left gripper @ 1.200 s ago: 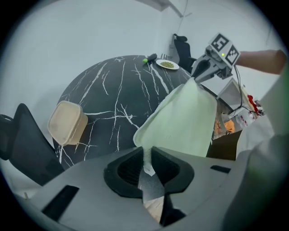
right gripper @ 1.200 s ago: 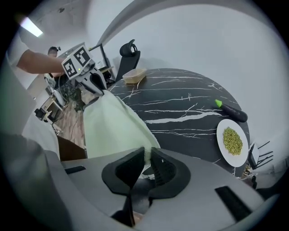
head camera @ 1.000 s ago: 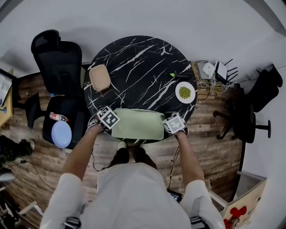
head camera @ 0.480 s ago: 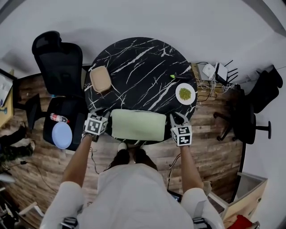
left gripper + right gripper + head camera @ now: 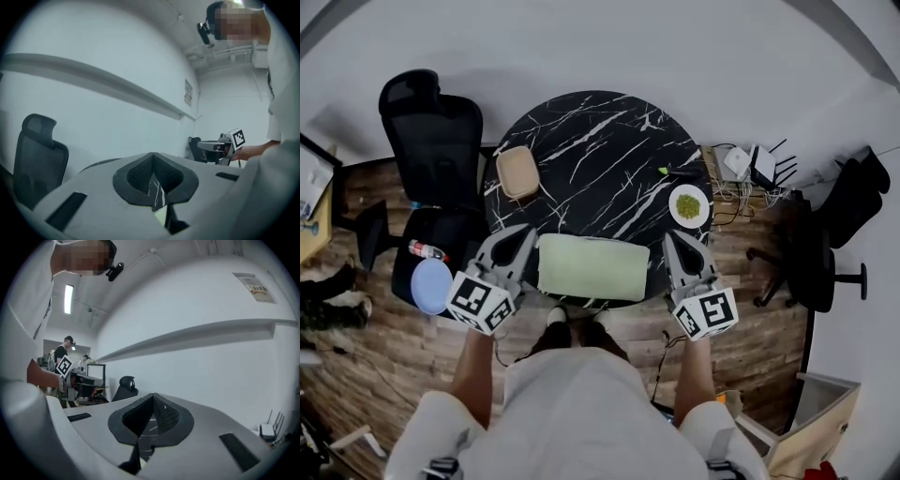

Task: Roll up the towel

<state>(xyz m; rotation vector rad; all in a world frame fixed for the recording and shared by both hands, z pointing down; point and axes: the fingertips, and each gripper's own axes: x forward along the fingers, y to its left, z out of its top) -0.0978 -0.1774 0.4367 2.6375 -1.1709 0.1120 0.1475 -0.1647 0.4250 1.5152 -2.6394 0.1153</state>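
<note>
The pale green towel (image 5: 592, 267) lies as a flat oblong bundle at the near edge of the round black marble table (image 5: 600, 141). Both grippers hang raised above the table edge, one at each end of the towel and clear of it. My left gripper (image 5: 525, 232) points along the towel's left end; its jaws have just closed and are shut with nothing between them. My right gripper (image 5: 673, 238) is by the right end, likewise just closed and empty. In the left gripper view the shut jaws (image 5: 153, 157) point almost level at the wall; the right gripper view (image 5: 153, 396) shows the same.
A tan lidded container (image 5: 517, 171) sits at the table's left, a white plate of green food (image 5: 688, 203) at its right rim. A black office chair (image 5: 436, 131) with a blue disc (image 5: 431, 284) stands left. Cables and a router (image 5: 750, 161) lie right, near another chair (image 5: 830, 253).
Both grippers left the towel's ends, moved outward and rose towards the head camera. Their jaws, open half a second ago, are now shut. The towel stays put.
</note>
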